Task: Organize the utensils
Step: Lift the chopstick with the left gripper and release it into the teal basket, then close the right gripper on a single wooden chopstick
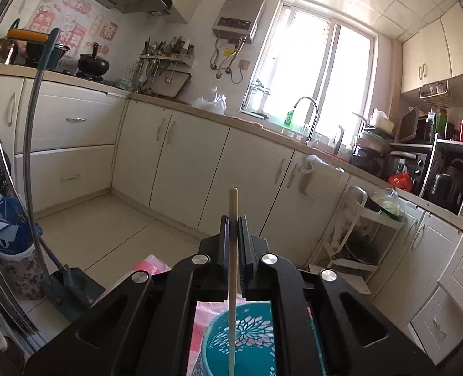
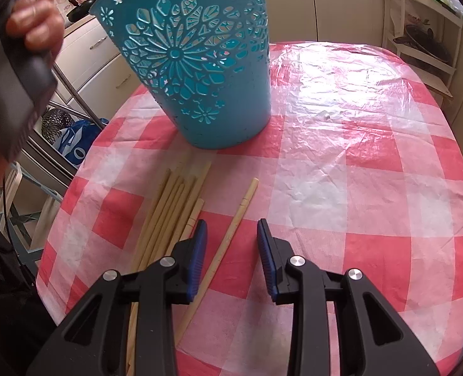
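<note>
My left gripper (image 1: 233,219) is shut on a pale wooden chopstick (image 1: 232,282), held upright above the teal cut-out basket (image 1: 247,341); the stick's lower end hangs over the basket's mouth. In the right wrist view the teal basket (image 2: 197,62) stands on the red-and-white checked tablecloth (image 2: 341,172). Several chopsticks (image 2: 168,213) lie in a bundle in front of it, and one single chopstick (image 2: 228,241) lies apart, between my right gripper's fingers. My right gripper (image 2: 231,228) is open and empty just above the table.
The person's hand on the left gripper's handle (image 2: 34,22) shows at the upper left. Kitchen cabinets (image 1: 181,163), a sink tap (image 1: 309,109) and a white rack (image 2: 425,31) surround the table. A mop and broom (image 1: 31,144) lean at the left.
</note>
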Demonstrator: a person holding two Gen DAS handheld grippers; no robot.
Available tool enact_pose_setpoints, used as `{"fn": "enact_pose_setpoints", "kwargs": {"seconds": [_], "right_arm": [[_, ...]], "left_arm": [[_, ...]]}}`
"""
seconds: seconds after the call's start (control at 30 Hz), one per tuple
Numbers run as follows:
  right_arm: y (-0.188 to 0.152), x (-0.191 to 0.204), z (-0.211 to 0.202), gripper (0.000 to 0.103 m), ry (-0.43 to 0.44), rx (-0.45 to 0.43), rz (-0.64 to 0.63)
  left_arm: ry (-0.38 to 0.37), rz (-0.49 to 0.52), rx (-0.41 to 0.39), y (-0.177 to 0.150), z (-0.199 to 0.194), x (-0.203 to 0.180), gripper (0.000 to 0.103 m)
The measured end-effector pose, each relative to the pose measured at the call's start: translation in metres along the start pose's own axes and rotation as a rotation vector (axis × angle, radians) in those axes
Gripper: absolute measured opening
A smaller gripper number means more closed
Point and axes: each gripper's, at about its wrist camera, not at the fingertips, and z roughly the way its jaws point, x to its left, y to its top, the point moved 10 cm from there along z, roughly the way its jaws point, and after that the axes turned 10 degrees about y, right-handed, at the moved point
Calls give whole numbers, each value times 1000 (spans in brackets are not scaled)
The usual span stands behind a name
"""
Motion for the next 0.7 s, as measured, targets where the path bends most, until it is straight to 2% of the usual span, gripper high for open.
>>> {"fn": "enact_pose_setpoints", "kwargs": {"seconds": [0.13, 0.2, 0.27, 0.33, 0.43, 0.53, 0.6, 0.7], "right_arm": [[0, 0, 0, 33, -5, 0, -7], [0, 0, 0, 33, -7, 0, -8], [0, -1, 0, 33, -11, 1, -12], [0, -3, -1, 33, -12, -1, -14], [-1, -5, -3, 33, -7, -7, -10], [-1, -6, -3, 33, -10, -16, -4], [1, -6, -2, 33, -31, -21, -1], [5, -8, 0, 33, -80, -27, 23]], "left_arm": [[-14, 67, 51, -22, -5, 3, 5], [-23, 120, 103, -35, -10, 5, 11], [-18, 146, 147, -43, -20, 13, 26], [4, 154, 161, -44, -34, 31, 53], [37, 124, 171, -38, -56, 60, 68], [40, 105, 190, -33, -69, 82, 77], [60, 93, 193, -28, -70, 96, 79], [49, 62, 239, -28, -65, 107, 79]]}}
